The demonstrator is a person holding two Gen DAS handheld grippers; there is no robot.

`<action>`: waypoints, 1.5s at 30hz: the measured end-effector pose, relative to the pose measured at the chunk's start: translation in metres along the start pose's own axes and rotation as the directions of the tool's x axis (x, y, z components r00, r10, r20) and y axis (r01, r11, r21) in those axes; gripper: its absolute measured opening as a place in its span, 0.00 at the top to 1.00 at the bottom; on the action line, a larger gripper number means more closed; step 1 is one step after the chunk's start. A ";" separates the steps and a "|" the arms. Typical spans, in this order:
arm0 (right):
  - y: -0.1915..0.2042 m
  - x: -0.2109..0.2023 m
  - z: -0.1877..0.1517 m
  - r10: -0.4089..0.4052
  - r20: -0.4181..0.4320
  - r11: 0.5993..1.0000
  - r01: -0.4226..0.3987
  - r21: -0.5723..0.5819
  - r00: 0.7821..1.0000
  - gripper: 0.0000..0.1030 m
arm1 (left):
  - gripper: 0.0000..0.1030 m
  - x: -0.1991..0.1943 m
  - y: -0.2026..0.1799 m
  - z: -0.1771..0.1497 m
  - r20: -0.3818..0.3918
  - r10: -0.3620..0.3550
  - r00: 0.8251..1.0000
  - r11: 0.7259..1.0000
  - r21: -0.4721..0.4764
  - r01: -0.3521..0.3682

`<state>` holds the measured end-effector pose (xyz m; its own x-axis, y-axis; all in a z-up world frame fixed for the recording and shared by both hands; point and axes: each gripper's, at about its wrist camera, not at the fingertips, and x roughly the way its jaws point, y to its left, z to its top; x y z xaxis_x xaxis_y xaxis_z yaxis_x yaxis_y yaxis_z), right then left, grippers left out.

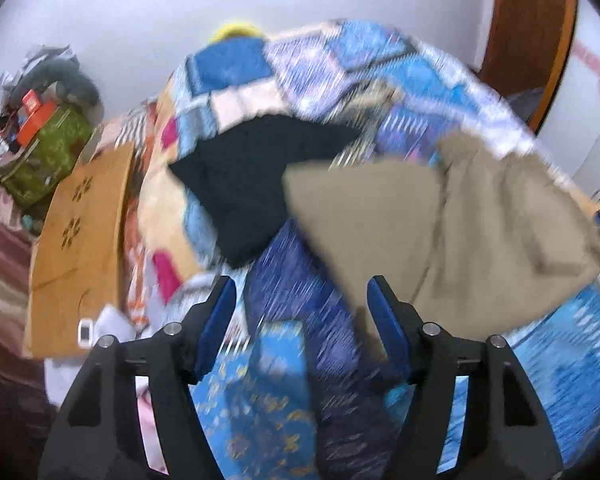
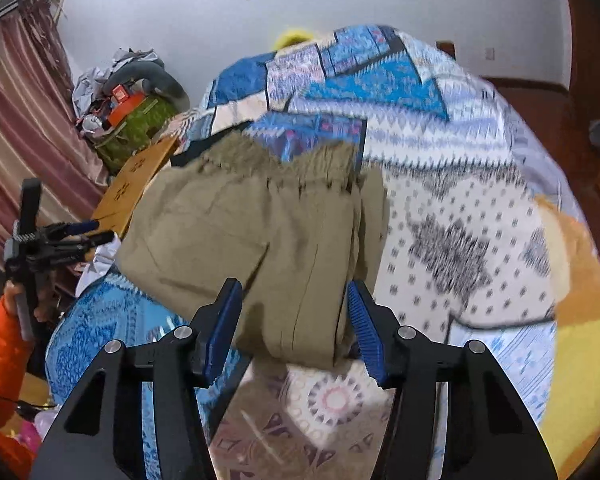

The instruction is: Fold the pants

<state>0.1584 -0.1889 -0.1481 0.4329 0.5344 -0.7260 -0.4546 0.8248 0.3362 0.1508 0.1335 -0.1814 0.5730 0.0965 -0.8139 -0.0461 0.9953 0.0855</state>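
Pants (image 2: 268, 236) lie on the bed (image 2: 460, 208) in a folded khaki bundle, so the folding looks far along — a last fold or tidy seems next, calling for a fresh pinch at an edge. Both grippers hover spread and empty — right gripper (image 2: 294, 320) over the near edge, left gripper (image 1: 302, 320) beside the bundle.

Khaki pants (image 2: 260, 232) lie folded between the right gripper's (image 2: 294, 320) spread fingers (image 2: 224, 320).
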 end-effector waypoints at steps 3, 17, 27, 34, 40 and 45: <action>-0.004 0.004 0.016 -0.024 0.022 1.000 0.024 -0.015 0.999 0.51 | 0.33 -0.009 -0.021 0.028 0.053 -0.052 0.997 0.998 0.042 0.050; -0.017 0.072 0.054 -0.047 -0.065 0.987 0.036 -0.158 0.997 0.63 | 0.45 0.076 -0.110 0.073 -0.048 -0.140 0.989 0.978 0.152 0.146; -0.018 0.083 0.045 -0.097 -0.049 0.970 0.084 -0.226 0.994 0.75 | 0.46 0.095 -0.103 0.062 -0.065 -0.130 0.989 0.985 0.109 0.137; -0.011 0.069 0.048 -0.123 -0.058 0.965 0.105 -0.239 0.991 0.74 | 0.45 0.073 -0.082 0.064 -0.040 -0.154 0.987 0.986 0.063 0.156; -0.009 0.045 0.048 -0.113 -0.015 0.971 0.107 -0.214 0.993 0.56 | 0.34 0.047 -0.042 0.063 0.019 -0.095 0.995 0.995 0.000 0.095; -0.009 0.032 0.046 -0.083 0.022 0.984 0.085 -0.154 0.996 0.34 | 0.25 0.050 -0.008 0.052 -0.011 -0.078 0.997 0.994 -0.071 0.077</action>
<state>0.2126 -0.1710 -0.1465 0.4859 0.4682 -0.7380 -0.5308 0.8289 0.1764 0.2222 0.1295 -0.1929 0.5656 0.0182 -0.8244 -0.0599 0.9980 -0.0190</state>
